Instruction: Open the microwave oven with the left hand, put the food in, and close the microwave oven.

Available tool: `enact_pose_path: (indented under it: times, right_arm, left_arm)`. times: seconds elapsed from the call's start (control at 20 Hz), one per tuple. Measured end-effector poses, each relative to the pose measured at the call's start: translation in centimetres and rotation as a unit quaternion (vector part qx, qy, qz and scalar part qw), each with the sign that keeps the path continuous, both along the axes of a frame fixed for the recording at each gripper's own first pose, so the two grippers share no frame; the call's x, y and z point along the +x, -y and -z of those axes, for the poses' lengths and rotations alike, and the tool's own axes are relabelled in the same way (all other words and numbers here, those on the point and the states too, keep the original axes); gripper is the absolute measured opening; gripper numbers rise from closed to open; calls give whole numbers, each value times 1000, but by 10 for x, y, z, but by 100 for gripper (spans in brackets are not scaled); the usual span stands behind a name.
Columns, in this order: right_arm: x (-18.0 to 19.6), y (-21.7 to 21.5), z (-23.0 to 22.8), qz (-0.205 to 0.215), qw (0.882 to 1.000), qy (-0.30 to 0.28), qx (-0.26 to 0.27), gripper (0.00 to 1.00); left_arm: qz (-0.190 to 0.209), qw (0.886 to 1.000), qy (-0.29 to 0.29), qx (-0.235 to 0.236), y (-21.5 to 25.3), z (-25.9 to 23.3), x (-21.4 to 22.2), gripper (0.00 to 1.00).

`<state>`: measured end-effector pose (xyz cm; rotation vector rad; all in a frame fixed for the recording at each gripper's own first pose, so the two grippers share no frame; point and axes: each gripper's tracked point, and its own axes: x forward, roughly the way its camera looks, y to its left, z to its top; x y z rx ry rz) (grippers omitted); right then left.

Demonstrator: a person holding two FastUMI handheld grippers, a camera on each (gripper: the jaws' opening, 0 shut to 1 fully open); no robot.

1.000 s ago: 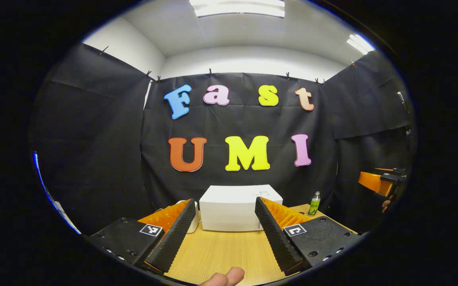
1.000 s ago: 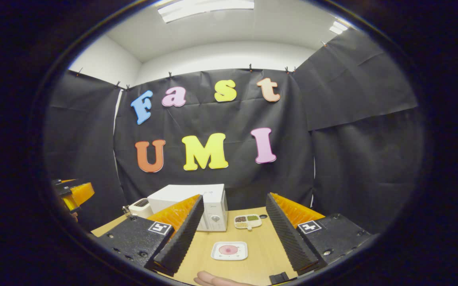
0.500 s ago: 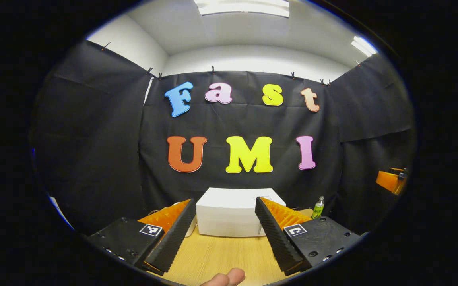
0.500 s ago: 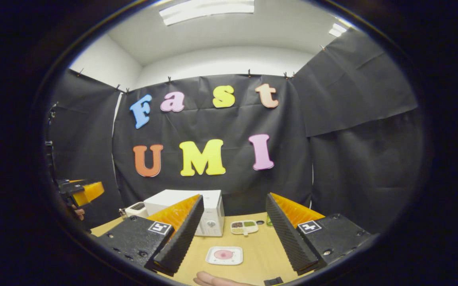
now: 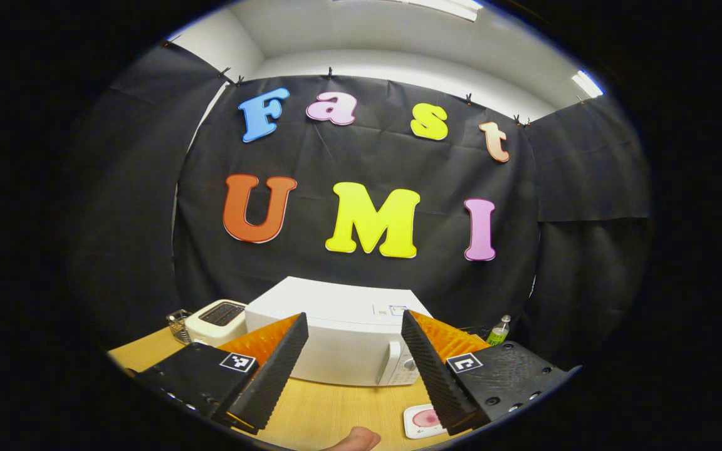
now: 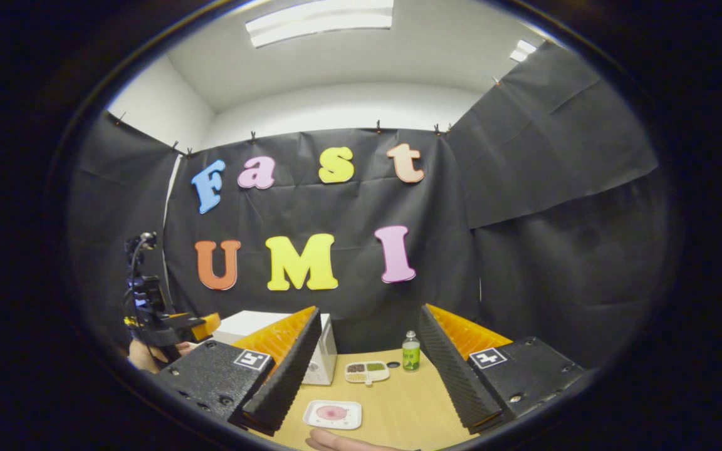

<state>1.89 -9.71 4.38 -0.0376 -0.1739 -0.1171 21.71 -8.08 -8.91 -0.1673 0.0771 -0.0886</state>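
On the table (image 5: 336, 407), the shut microwave oven (image 5: 336, 341) stands between toaster (image 5: 215, 319) and green bottle (image 6: 410, 355); the food plate (image 6: 332, 413) lies before it. Left tool (image 5: 351, 369) and right tool (image 6: 366, 369) both gape, empty.

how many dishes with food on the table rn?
2. A white square plate with a pink patch lies near the front edge; a divided tray of small portions sits farther back, between the microwave oven and the green bottle. More may be hidden.
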Motion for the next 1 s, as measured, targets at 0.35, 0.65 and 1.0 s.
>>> enact_pose_path:
  times: [0.35, 0.65, 1.0]
  right_arm:
    - [23, 36, 26, 18, 999, -27, 6, 100]
    - [34, 62, 52, 34, 998, -55, 23, 100]
    - [35, 79, 62, 43, 998, -50, 20, 100]
  left_arm:
    - [42, 999, -26, 11, 66, 80, 72, 95]
    - [60, 997, -35, 25, 95, 131, 104, 94]
    - [52, 995, -77, 48, 105, 198, 129, 94]
